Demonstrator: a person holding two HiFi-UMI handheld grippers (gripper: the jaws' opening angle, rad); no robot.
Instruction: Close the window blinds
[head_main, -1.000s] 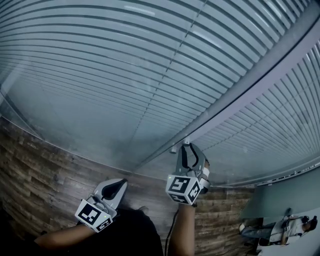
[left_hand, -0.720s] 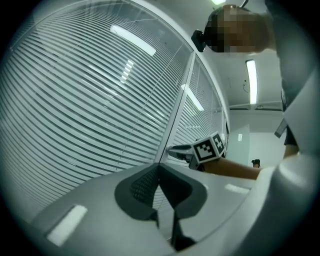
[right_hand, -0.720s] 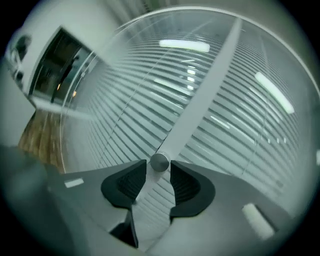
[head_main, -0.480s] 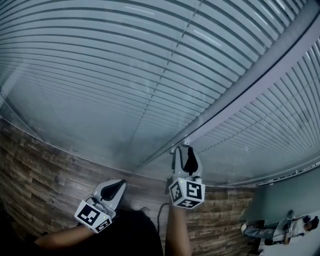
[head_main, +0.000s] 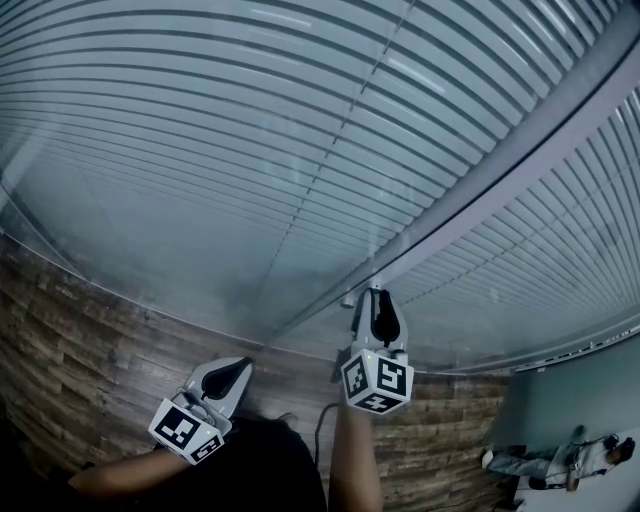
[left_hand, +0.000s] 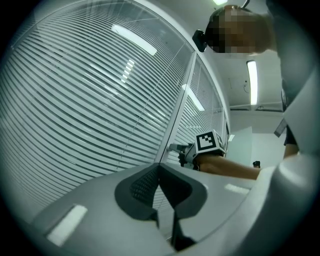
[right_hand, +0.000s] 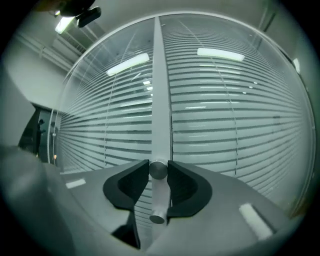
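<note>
the blind knob (right_hand: 158, 195) juts straight out of the frame post (right_hand: 161, 100) between the blinds (right_hand: 240, 115). its long axis runs along the closing fingers of the right gripper (right_hand: 158, 169), which pinch it. that gripper has rolled round this axis since a second ago. the left gripper (left_hand: 160, 170) hangs low, fingers together, empty.

Your head camera looks steeply down along the blinds (head_main: 250, 150) and the frame post (head_main: 500, 170), with the left gripper (head_main: 225, 378) and right gripper (head_main: 380, 318) low in its picture. The left gripper view sits low and further back, facing up and across at the same blinds, the same post and the right gripper. The right gripper view faces the post from very near, its jaws closing on the knob (right_hand: 158, 170) there. Blinds fill both sides.
</note>
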